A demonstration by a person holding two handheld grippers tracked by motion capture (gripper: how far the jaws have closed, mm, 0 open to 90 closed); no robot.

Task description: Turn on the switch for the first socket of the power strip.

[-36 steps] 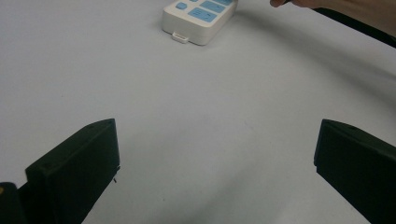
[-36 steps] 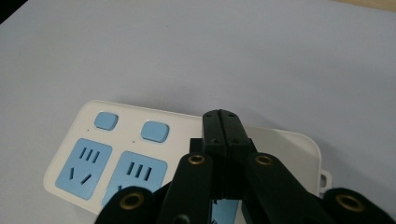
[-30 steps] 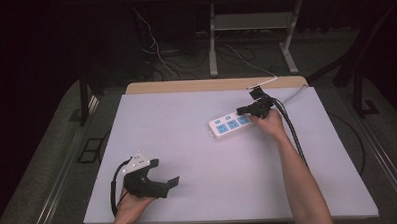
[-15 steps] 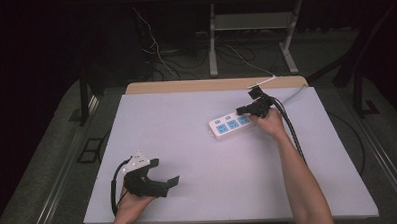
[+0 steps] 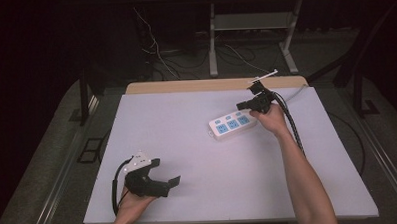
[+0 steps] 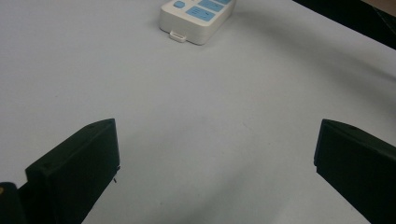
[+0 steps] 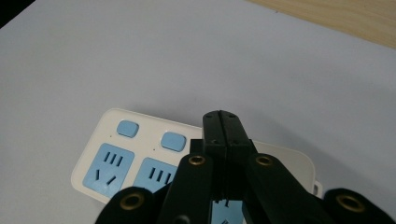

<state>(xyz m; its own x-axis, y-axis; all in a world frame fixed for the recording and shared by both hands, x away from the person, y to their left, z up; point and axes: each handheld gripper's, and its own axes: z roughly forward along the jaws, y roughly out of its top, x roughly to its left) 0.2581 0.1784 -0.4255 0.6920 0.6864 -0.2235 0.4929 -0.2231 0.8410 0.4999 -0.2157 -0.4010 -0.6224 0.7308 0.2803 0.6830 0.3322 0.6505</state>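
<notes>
right tongs [image 7: 223, 122], pressed together, are poising over a power strip [image 5: 233, 125]'s switches; left tongs [image 5: 164, 184] are lying spread; a careless push could skid it across the table [image 5: 186, 117].

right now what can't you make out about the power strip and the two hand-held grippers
- Third switch and third socket of the power strip: right gripper view, covered by the right hand-held gripper.
- Whether those shut jaws touch the strip: cannot tell.
- Strip's far end: left gripper view, cut off by the top edge.
- Left hand-held gripper: jaw bases cut off by the bottom edge.
</notes>
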